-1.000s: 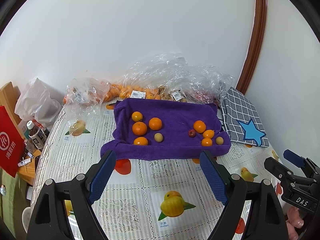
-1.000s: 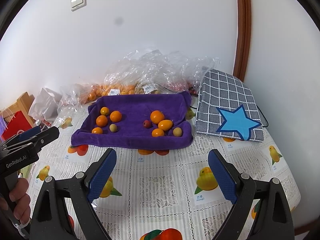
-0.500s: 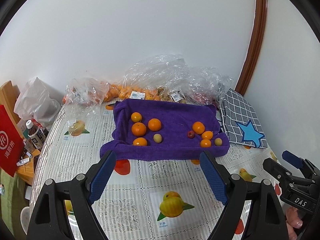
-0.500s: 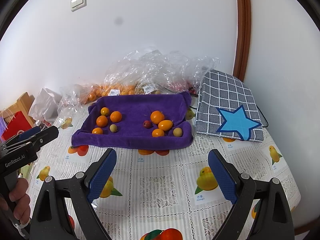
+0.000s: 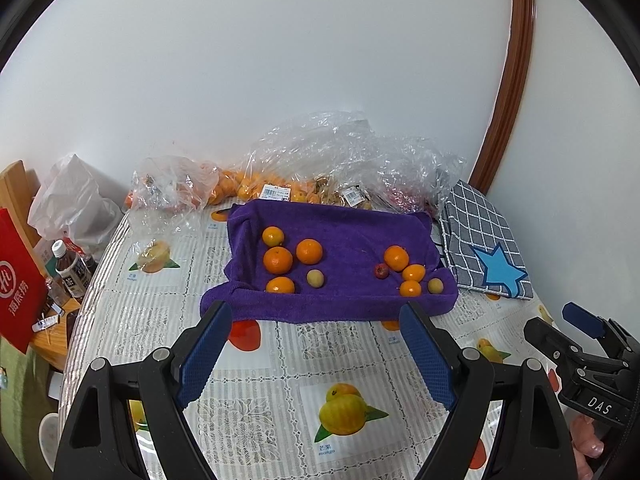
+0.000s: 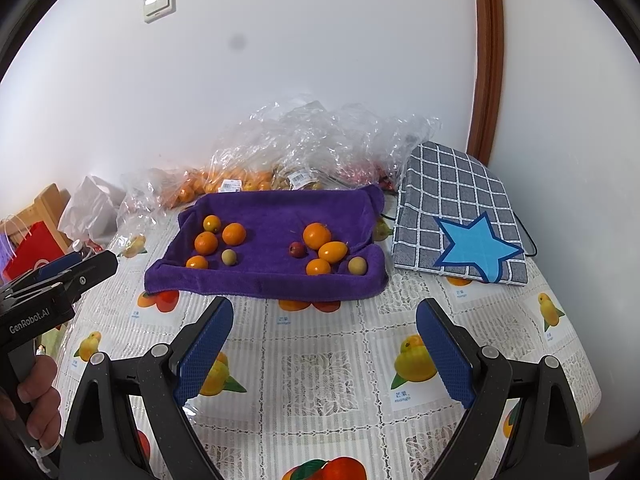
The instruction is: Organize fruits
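Left tool gaping, right tool gaping, purple towel beyond

1. Beyond the left hand-held gripper, the fruit in the plastic bags blurs behind crinkled film.
2. Left of it, the red bag is cut off.
3. The bag labels are too small to read.

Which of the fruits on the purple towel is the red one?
The small red fruit in the right-hand group on the purple towel, just left of the big orange. It is the only dark red piece; the others are orange or pale yellow-green.
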